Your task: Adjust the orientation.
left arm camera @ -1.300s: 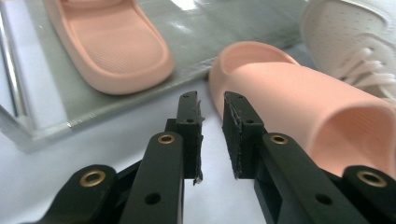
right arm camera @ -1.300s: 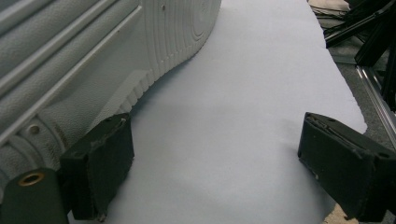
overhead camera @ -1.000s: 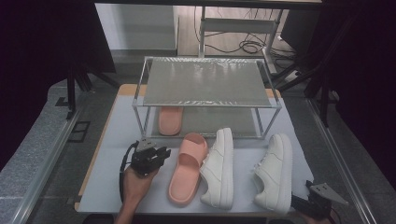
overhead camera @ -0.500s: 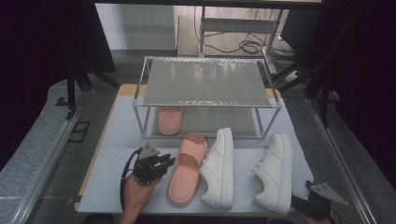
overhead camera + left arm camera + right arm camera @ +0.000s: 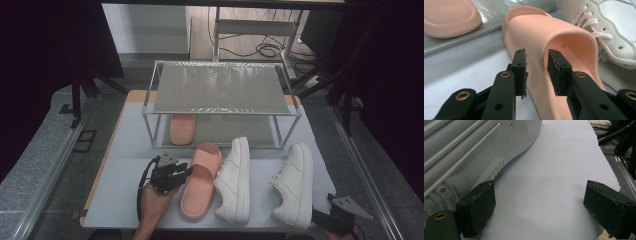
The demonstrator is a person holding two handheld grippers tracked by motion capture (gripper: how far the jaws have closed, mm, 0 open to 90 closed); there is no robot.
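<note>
A pink slipper (image 5: 200, 182) lies on the pale table, toe toward the rack. My left gripper (image 5: 182, 172) reaches in from the slipper's left side. In the left gripper view, the side wall of the slipper's strap (image 5: 534, 32) stands between the two pads of my left gripper (image 5: 537, 72). The jaws have just been opening and the pads stand slightly off the wall. A second pink slipper (image 5: 181, 129) rests on the rack's lower shelf. My right gripper (image 5: 340, 217) waits wide open at the near right corner, beside a white sneaker's sole (image 5: 474, 147).
A metal two-shelf rack (image 5: 215, 90) stands at the back of the table. Two white sneakers (image 5: 235, 180) (image 5: 292, 182) lie to the right of the slipper, the nearer one close against it. The table's right edge (image 5: 609, 177) runs close to my right gripper.
My left gripper has shifted a little along the slipper's left side. The slipper, the sneakers and the right gripper have stayed where they were.
</note>
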